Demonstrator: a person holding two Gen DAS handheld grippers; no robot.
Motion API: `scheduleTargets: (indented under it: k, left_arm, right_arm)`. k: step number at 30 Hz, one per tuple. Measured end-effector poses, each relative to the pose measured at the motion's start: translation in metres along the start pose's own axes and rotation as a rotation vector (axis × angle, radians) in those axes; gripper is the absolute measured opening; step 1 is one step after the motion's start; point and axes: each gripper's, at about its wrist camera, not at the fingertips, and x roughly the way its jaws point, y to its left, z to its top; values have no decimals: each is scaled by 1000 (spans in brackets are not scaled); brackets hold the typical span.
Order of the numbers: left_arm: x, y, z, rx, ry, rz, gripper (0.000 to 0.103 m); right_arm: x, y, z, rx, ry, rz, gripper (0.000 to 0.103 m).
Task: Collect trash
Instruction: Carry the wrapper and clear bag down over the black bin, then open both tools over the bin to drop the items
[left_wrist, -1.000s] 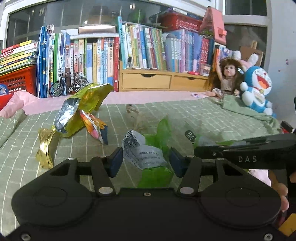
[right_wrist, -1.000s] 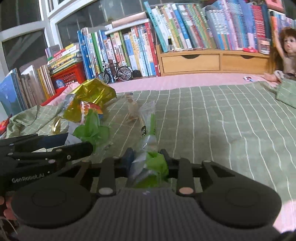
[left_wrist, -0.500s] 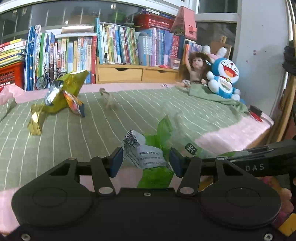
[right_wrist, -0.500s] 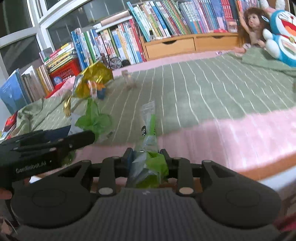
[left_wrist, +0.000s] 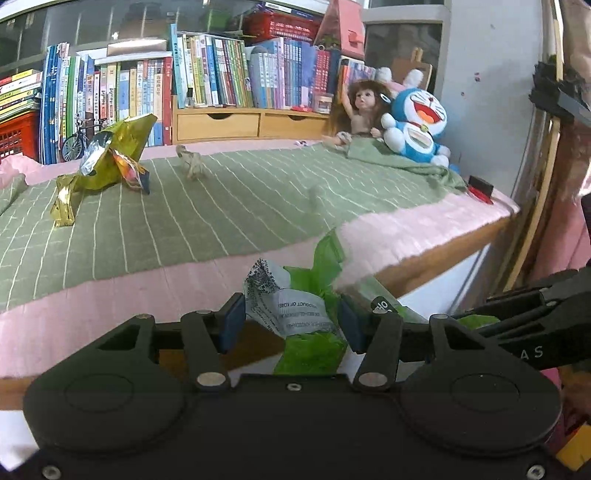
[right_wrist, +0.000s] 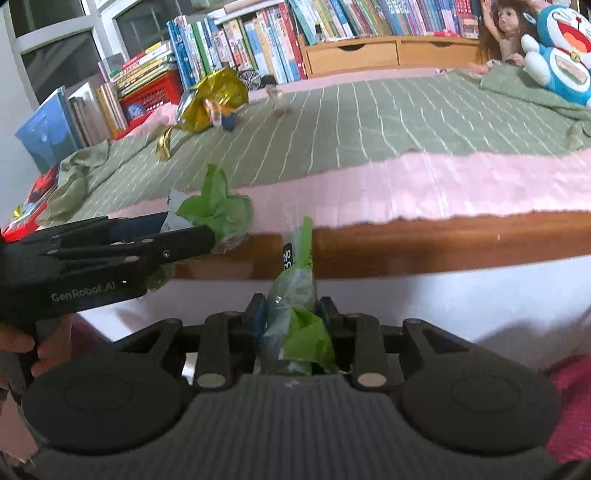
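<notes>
The left hand-held gripper (left_wrist: 288, 326) pinches a crumpled green wrapper (left_wrist: 295, 314) with a white printed patch. The right hand-held gripper (right_wrist: 291, 325) is pressed nearly together on a thin clear-and-green wrapper (right_wrist: 295, 317). Both pieces of trash hang in the air at the near edge of the bed (left_wrist: 424, 236), just past the pink sheet.

More trash lies on the green blanket. A gold foil bag (left_wrist: 110, 155) sits far to the left, with a small snack packet (left_wrist: 129, 171) touching it. A little crumpled scrap (left_wrist: 190, 166) lies near the middle, far back. A doll (left_wrist: 360, 110) and a blue plush cat (left_wrist: 417, 129) sit at the far right; those look like toys, not trash.

I think the step now is to carry the two wrappers to a bin. No bin shows here, so I cannot tell where it is. To do it well, both grips should stay tight, since the wrappers are light and slippery and could slide out. The two grippers are close together, so they should keep apart and not bump. Each should let go only once it is right over the bin, then come back for the gold bag.
</notes>
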Motion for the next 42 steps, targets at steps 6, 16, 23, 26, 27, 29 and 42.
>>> scheduleTargets:
  k: [6, 16, 23, 26, 27, 29, 42]
  left_arm:
    - [-2, -4, -17, -8, 58, -9, 52]
    - [17, 3, -46, -67, 205, 22, 52]
    - [40, 17, -68, -131, 337, 49, 52]
    - [51, 21, -78, -145, 386, 63, 52]
    - [54, 22, -81, -150, 400, 70, 52]
    - [62, 25, -87, -164, 429, 85, 52]
    - [102, 36, -111, -259, 595, 83, 52]
  right_arm:
    - [3, 2, -15, -11, 79, 40, 35]
    - [31, -7, -33, 73, 243, 29, 35]
    - [53, -13, -44, 119, 346, 22, 35]
    - [64, -16, -47, 143, 381, 27, 35]
    - [69, -17, -46, 152, 391, 31, 35]
    - [77, -19, -46, 173, 413, 37, 36]
    - [109, -36, -50, 260, 483, 33, 37]
